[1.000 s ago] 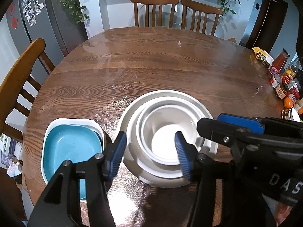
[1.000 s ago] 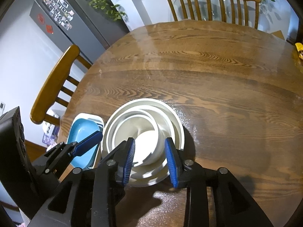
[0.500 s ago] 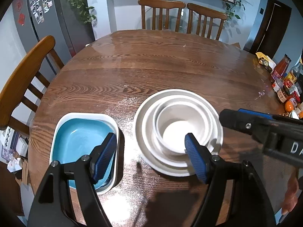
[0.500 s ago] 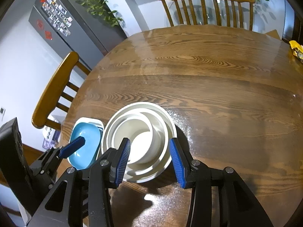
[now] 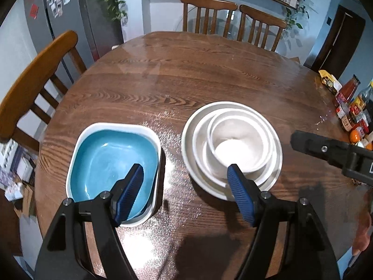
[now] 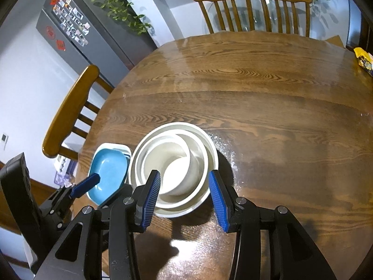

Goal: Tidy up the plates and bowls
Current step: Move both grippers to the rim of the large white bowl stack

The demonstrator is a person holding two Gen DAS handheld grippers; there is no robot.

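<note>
A stack of white bowls (image 5: 237, 147) nested on a white round plate (image 5: 276, 170) sits on the round wooden table (image 5: 198, 74). To its left a blue square plate (image 5: 107, 161) lies in a white square plate (image 5: 153, 137). My left gripper (image 5: 186, 193) is open and empty, above the gap between the two stacks. My right gripper (image 6: 184, 198) is open and empty, just above the near rim of the white stack (image 6: 174, 163). The blue plate shows there too (image 6: 107, 170).
Wooden chairs stand at the left (image 5: 35, 74) and far side (image 5: 233, 21) of the table. Sauce bottles and jars (image 5: 352, 109) crowd the right edge. A yellow snack bag (image 6: 363, 59) lies at the far right. A grey fridge (image 6: 77, 28) stands behind.
Both grippers have opened wider and drawn back and up from the white stack. The left gripper has shifted left, so the blue plate now lies under its left finger.
</note>
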